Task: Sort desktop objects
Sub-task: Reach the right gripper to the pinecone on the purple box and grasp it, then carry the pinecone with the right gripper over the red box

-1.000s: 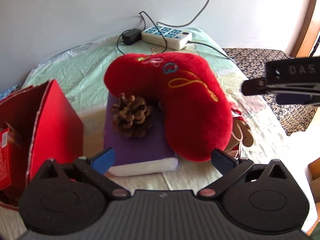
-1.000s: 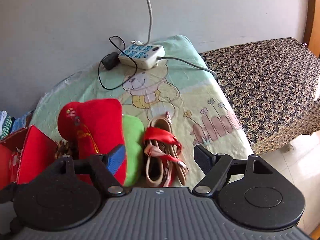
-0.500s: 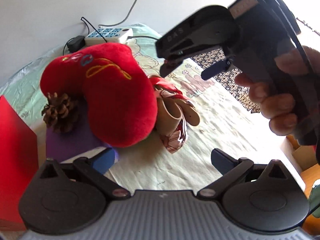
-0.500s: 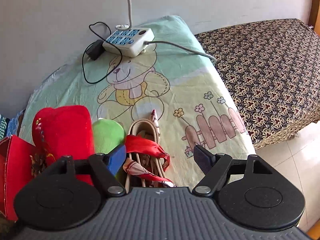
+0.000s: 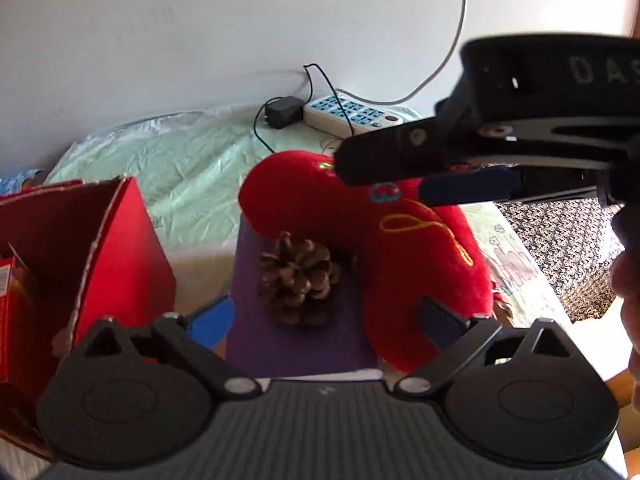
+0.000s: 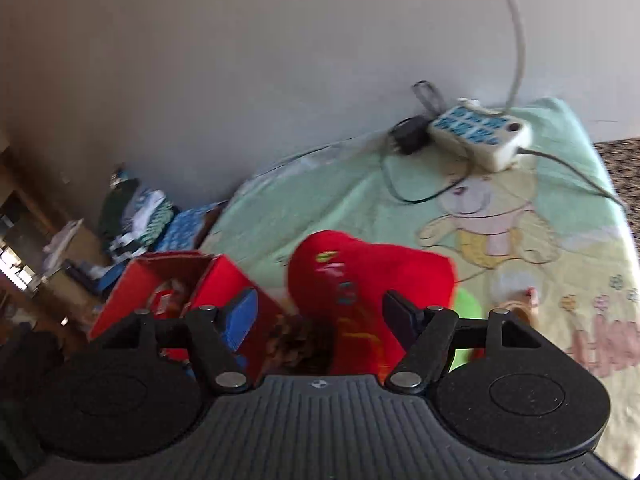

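A red U-shaped plush pillow point(image 5: 420, 248) lies partly on a purple book point(image 5: 296, 344). A brown pine cone point(image 5: 298, 278) sits on the book, in the pillow's curve. An open red box point(image 5: 100, 248) stands at the left. My left gripper point(image 5: 326, 320) is open and empty, just in front of the pine cone. My right gripper point(image 6: 320, 314) is open and empty, above the pillow point(image 6: 368, 280) and the red box point(image 6: 224, 292). The right gripper also shows in the left wrist view point(image 5: 432, 168), above the pillow.
A white power strip point(image 5: 352, 118) with a black adapter point(image 5: 282, 114) and cables lies at the back of the green cartoon cloth point(image 6: 520, 216). A green object point(image 6: 468, 304) lies behind the pillow. Folded cloths point(image 6: 136, 216) sit at the left; a patterned bed point(image 5: 568, 248) lies to the right.
The left wrist view swung back left onto the pine cone and red box. My right gripper moved left, from over the tan straps to above the pillow and box.
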Demonstrator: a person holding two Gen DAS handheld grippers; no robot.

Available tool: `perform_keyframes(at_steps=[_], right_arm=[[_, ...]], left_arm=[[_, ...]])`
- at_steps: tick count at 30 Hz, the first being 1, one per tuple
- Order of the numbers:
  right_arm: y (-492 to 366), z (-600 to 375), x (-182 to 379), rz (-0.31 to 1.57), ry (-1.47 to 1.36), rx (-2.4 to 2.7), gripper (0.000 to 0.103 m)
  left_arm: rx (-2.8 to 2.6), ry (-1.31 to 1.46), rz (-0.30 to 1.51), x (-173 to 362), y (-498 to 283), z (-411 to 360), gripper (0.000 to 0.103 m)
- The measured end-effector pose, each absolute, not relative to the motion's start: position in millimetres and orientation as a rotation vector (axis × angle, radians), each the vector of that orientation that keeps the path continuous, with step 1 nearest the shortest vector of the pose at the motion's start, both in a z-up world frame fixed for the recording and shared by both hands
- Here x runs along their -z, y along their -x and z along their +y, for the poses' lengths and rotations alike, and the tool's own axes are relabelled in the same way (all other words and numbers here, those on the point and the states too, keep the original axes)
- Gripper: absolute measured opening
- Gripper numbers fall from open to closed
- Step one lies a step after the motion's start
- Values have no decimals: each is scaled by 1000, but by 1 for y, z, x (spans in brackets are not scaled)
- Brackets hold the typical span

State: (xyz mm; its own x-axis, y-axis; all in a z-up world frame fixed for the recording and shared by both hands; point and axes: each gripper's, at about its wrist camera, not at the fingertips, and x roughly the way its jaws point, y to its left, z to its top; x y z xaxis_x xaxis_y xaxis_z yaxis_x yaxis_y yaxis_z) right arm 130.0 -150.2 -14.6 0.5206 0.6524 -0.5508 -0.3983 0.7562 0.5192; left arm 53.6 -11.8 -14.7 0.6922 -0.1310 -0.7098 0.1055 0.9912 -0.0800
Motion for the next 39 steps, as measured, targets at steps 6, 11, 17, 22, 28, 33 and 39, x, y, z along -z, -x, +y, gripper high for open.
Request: perform_keyframes(at_steps=[6, 11, 17, 22, 28, 33, 39], right_arm=[[-146, -108, 28, 902, -287, -697, 68], [-149, -87, 37, 966, -190, -654, 67], [-143, -76, 43, 972, -78, -586, 45], [-134, -88, 35, 953, -150, -594, 44], [-95, -85, 0, 794, -121, -659, 44], [-76, -63, -21, 706, -130, -762, 45], [-69, 7, -27, 695, -124, -866, 45]], left_arm=[[142, 69, 774, 23, -62, -3, 78], [196, 198, 827, 37, -74, 21, 53], [182, 245, 816, 39, -76, 27, 51], [167, 220, 768, 21, -58, 22, 50], [106, 166, 672, -18, -28, 21, 50], [-4, 133, 612, -46, 5, 54, 50], [-102, 111, 595, -53, 29, 117, 51]])
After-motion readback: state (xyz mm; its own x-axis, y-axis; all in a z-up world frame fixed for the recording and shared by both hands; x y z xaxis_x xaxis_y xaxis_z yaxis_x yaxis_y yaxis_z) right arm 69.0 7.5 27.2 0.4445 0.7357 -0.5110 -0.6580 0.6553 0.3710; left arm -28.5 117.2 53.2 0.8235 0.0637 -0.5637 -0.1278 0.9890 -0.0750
